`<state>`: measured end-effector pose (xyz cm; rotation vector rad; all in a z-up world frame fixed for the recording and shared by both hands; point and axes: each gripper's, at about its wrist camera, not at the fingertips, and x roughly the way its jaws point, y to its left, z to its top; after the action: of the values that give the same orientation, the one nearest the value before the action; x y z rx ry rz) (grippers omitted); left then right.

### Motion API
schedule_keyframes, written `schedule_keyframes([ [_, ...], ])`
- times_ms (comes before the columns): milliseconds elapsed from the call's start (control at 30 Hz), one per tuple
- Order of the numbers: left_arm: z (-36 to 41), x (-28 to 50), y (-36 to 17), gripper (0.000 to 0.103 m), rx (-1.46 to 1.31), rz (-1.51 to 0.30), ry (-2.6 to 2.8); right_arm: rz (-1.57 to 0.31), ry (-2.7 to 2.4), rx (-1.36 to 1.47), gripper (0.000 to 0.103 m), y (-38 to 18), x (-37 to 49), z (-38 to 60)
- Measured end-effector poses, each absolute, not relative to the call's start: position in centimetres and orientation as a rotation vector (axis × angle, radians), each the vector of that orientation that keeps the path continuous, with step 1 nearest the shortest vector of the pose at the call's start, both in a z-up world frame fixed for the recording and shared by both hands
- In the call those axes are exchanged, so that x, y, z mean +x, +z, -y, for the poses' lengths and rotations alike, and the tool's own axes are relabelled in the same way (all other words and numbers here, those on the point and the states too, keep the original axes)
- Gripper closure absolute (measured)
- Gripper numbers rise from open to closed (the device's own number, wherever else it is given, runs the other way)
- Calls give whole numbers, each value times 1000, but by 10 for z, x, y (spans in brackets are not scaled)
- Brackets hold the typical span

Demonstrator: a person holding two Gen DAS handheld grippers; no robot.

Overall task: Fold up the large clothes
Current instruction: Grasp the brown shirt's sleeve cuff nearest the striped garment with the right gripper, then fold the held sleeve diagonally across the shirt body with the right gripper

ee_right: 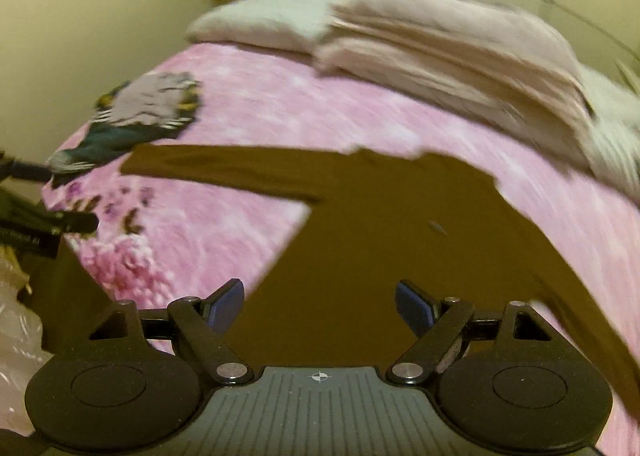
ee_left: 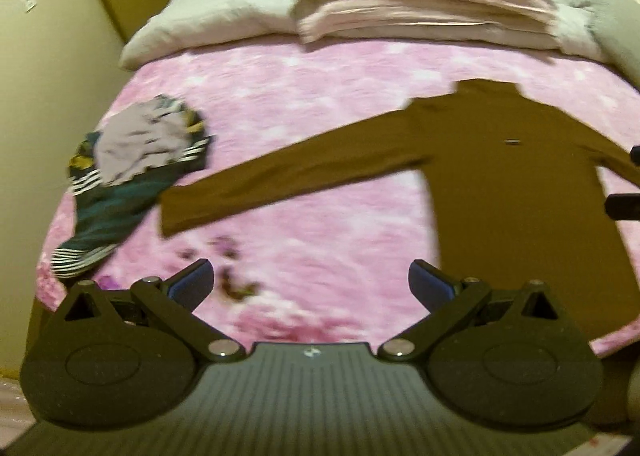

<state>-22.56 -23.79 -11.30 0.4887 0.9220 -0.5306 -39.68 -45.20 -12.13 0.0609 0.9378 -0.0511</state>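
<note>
A brown long-sleeved top (ee_left: pixel 512 192) lies spread flat on the pink bedspread (ee_left: pixel 320 128), collar toward the pillows, one sleeve stretched out to the left. My left gripper (ee_left: pixel 310 284) hovers open over the pink cover, just left of the top's hem, holding nothing. In the right wrist view the same brown top (ee_right: pixel 380 240) fills the middle. My right gripper (ee_right: pixel 320 306) stands open above its lower body, nothing between its blue pads (ee_right: pixel 412 306). Both views are blurred by motion.
A crumpled pile of clothes (ee_left: pixel 136 160), lilac on dark teal with stripes, lies at the bed's left edge near the sleeve cuff. Folded pinkish blankets (ee_left: pixel 424 4) and a pale pillow (ee_left: pixel 208 20) fill the head of the bed. A wall (ee_left: pixel 44 76) runs along the left.
</note>
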Motion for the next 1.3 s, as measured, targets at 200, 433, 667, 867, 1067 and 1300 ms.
schedule_keyframes([
  [200, 158, -97, -148, 1, 525, -916, -570, -901, 55, -63, 32, -171, -281, 358],
  [433, 97, 40, -194, 1, 616, -891, -645, -910, 223, -222, 48, -276, -134, 229],
  [667, 58, 113, -240, 1, 626, -900, -658, -872, 410, -441, 60, -376, -48, 140],
  [867, 40, 127, -251, 1, 592, -930, -650, -821, 480, -556, 84, -410, -26, 117],
  [1067, 57, 112, -235, 1, 579, -940, -698, -794, 342, -375, 103, -351, -27, 163],
  [1300, 152, 71, -195, 1, 583, -852, -859, -672, 3, 40, 103, -256, -37, 319],
])
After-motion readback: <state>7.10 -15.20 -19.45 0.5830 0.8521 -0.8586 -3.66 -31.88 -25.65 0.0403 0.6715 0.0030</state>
